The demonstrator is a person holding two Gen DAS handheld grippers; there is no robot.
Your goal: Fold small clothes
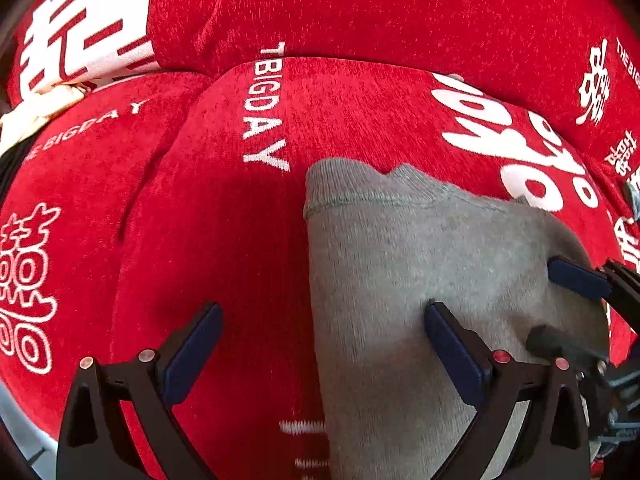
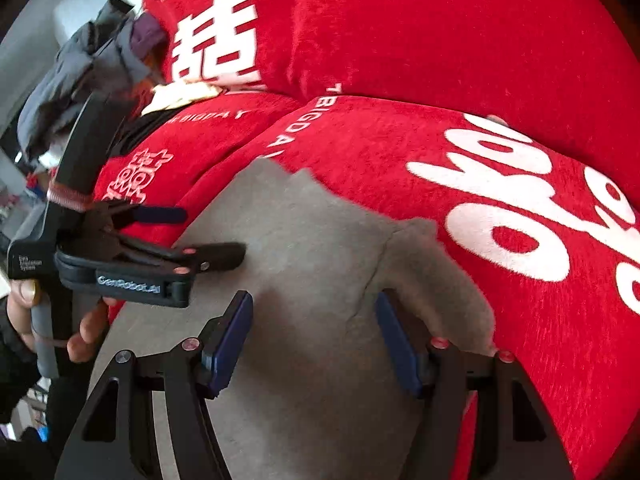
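A small grey knit garment (image 1: 400, 280) lies flat on a red sofa cover, its hemmed end pointing away from me; it also shows in the right wrist view (image 2: 312, 280). My left gripper (image 1: 324, 312) is open, straddling the garment's left edge, with one finger on the grey cloth and one over the red cover. My right gripper (image 2: 314, 312) is open just above the garment's near part. In the right wrist view the left gripper (image 2: 212, 232) shows at the garment's left edge. In the left wrist view the right gripper's blue pad (image 1: 576, 276) rests at the garment's right side.
The red sofa cover (image 2: 400, 60) with white lettering covers seat and back cushions. A pile of grey and dark clothes (image 2: 88, 72) sits at the far left end, beside a cream cloth (image 2: 180, 94). A hand (image 2: 88, 328) holds the left gripper.
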